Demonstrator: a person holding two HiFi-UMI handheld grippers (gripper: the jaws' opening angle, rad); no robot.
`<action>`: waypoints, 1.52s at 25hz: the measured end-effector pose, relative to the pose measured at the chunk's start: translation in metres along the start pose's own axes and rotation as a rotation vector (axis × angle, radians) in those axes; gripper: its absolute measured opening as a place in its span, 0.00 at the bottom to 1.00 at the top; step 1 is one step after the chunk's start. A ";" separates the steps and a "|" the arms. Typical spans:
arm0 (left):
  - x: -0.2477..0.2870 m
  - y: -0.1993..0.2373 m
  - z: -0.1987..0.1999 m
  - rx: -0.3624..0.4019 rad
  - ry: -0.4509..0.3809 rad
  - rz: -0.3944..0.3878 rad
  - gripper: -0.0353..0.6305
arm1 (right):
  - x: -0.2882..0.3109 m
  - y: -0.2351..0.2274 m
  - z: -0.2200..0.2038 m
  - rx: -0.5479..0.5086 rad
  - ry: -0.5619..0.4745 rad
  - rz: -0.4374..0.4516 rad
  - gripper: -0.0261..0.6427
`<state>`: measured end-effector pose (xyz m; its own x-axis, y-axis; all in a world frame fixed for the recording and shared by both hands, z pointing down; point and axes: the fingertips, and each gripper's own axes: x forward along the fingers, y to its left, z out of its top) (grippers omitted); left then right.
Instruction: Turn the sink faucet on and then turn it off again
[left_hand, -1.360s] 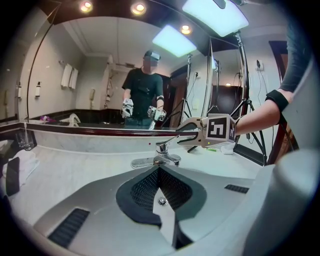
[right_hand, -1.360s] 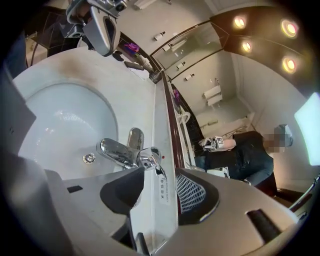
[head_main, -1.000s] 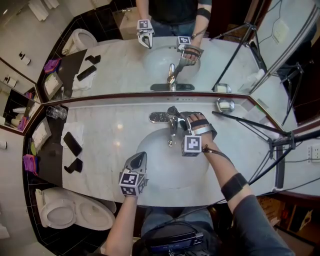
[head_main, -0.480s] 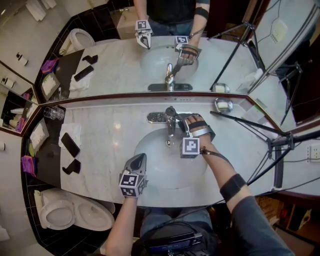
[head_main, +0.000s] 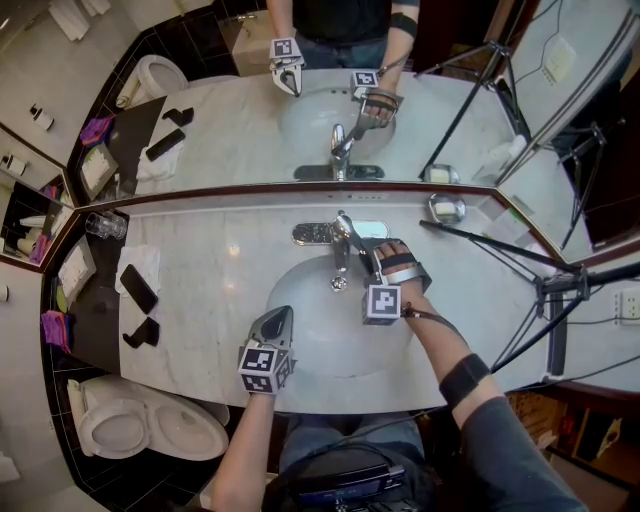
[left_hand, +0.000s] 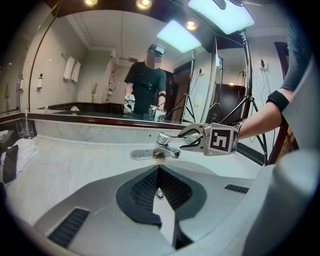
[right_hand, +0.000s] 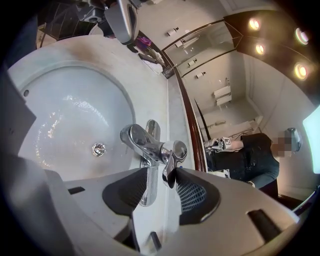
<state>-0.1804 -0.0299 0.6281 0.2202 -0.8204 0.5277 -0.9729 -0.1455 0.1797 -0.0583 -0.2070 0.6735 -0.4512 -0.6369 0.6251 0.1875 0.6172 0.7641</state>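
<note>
- Marble table (head_main: 215, 300) under a wide mirror (head_main: 240, 130) carries a white sink (head_main: 310, 345) at the middle of the head view. The chrome faucet (head_main: 340, 250) stands at the basin's far rim, just below the mirror's edge.
- The right claw (right_hand: 162, 176) is released but straddles the faucet's lever (right_hand: 172, 160). Its jaws have just been closing, and the lever hangs between them, close against the right-hand pad with a gap on the other side.
- The left claw (left_hand: 159, 172) is clenched on nothing. It hovers over the sink's near rim, lower middle of the head view, well apart from the faucet.
- No stream from the spout can be made out, so I judge that turning the water on is the step in hand.
- To do it well, seat the pads near the lever's tip, where leverage is best. Close just enough that the slick chrome cannot slip.
- Swing the claw along the lever's own arc rather than pulling straight.
- Move gently; a jerk could bring a splashing gush or let the lever slide out.
- Leave the left claw clear of the spout.
</note>
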 end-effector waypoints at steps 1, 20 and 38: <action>0.000 0.000 0.000 0.000 0.000 0.001 0.04 | 0.000 0.000 0.000 0.006 0.000 0.001 0.31; -0.024 -0.001 0.008 0.017 -0.009 0.026 0.04 | -0.010 0.002 -0.001 0.077 0.052 0.052 0.34; -0.068 -0.010 0.039 0.067 -0.088 -0.013 0.04 | -0.158 -0.026 -0.007 0.562 0.025 -0.111 0.07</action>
<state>-0.1884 0.0058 0.5576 0.2283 -0.8632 0.4504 -0.9733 -0.1905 0.1281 0.0144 -0.1257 0.5554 -0.4195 -0.7188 0.5544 -0.3562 0.6921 0.6277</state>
